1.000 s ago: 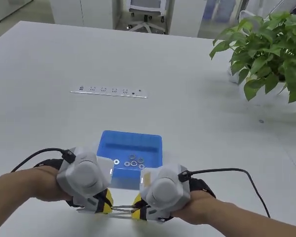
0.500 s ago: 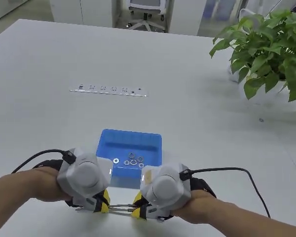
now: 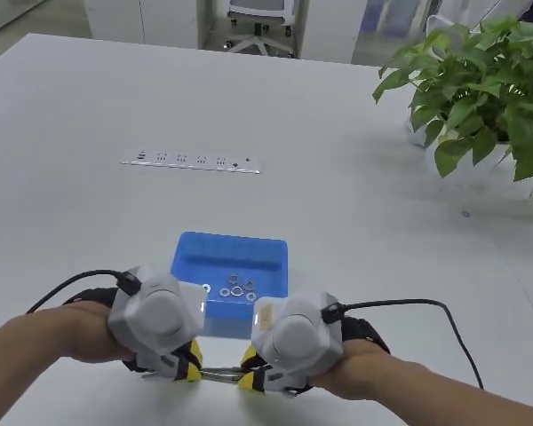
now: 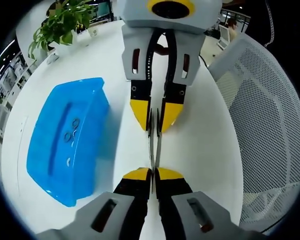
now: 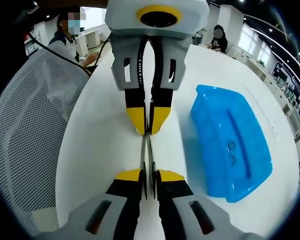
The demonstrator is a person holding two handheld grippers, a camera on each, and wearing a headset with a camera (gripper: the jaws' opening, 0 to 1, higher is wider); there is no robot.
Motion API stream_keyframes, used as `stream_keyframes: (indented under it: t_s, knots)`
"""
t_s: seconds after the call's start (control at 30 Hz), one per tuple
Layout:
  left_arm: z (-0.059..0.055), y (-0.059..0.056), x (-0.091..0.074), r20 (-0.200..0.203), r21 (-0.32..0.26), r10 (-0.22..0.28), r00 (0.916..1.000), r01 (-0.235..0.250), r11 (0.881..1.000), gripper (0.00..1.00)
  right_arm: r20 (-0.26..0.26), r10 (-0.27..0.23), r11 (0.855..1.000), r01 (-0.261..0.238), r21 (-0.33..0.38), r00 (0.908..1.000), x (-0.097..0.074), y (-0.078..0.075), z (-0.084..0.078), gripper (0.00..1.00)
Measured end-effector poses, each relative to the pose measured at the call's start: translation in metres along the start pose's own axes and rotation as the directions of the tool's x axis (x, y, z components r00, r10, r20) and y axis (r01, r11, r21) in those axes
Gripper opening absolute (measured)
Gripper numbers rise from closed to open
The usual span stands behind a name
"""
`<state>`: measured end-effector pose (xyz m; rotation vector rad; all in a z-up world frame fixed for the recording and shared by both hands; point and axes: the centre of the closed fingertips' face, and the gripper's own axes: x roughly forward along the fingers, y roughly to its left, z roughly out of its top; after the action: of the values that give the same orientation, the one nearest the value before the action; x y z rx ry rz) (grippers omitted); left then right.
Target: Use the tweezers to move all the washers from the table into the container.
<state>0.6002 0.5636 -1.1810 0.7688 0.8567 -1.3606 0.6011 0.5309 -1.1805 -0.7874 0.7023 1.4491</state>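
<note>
I count 1 blue container (image 3: 230, 246) with roughly 6 washers (image 3: 237, 289) bunched inside, too small to count for sure. There's 1 pair of tweezers (image 4: 154, 145). The 2 grippers meet tip to tip, level, just in front of the container. Left gripper (image 4: 153, 175) and right gripper (image 5: 149, 176) each pinch the tweezers, jaws nearly closed.

Head view, lower centre: tweezers (image 3: 218, 375) mostly hidden under left gripper (image 3: 190, 367) and right gripper (image 3: 248, 376); short metal stretch visible between them. Container (image 3: 231, 253) near wall covered by gripper bodies. Washers (image 3: 235, 287) too small to count. Plant (image 3: 480, 89) cut off, right edge.
</note>
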Motion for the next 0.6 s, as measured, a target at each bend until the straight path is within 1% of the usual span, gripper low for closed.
stream_keyframes:
  t_s: [0.13,0.2,0.27,0.33,0.4,0.47,0.5,0.57,0.6]
  knots:
    - [-0.002,0.0,-0.002,-0.004,0.002,0.012,0.9999,-0.012,1.0,0.1,0.004,-0.015,1.0,0.015,0.004,0.9999,-0.003,-0.003,0.001,0.16]
    - [-0.003,0.0,-0.006,0.004,-0.019,0.021,0.9998,-0.021,1.0,0.13,0.004,-0.037,0.999,0.037,-0.006,0.9993,-0.007,-0.007,0.001,0.19]
    - [-0.005,0.0,-0.01,0.001,-0.032,0.026,0.9997,-0.026,0.999,0.17,0.02,-0.048,0.999,0.048,-0.002,0.9986,-0.013,-0.008,0.002,0.22]
    - [-0.007,-0.001,-0.015,0.006,-0.051,0.036,0.9993,-0.036,0.998,0.2,0.024,-0.058,0.998,0.058,0.007,0.998,-0.019,-0.01,0.001,0.27]
    - [-0.007,-0.002,-0.021,0.023,-0.09,0.049,0.9985,-0.047,0.995,0.25,0.042,-0.066,0.997,0.065,0.027,0.9969,-0.026,-0.011,0.0,0.32]
    - [-0.005,-0.004,-0.026,0.049,-0.121,0.061,0.9969,-0.055,0.991,0.29,0.055,-0.094,0.995,0.091,0.05,0.9941,-0.033,-0.014,-0.002,0.36]
    - [-0.003,-0.005,-0.03,0.072,-0.145,0.069,0.9951,-0.058,0.988,0.31,0.068,-0.116,0.991,0.111,0.073,0.9909,-0.039,-0.016,-0.004,0.38]
    - [-0.003,-0.007,-0.037,0.089,-0.164,0.078,0.9929,-0.063,0.985,0.36,0.083,-0.138,0.984,0.127,0.123,0.9869,-0.047,-0.018,-0.007,0.44]
    - [-0.002,-0.008,-0.04,0.1,-0.172,0.086,0.9913,-0.068,0.983,0.4,0.087,-0.155,0.981,0.143,0.133,0.984,-0.051,-0.021,-0.009,0.46]
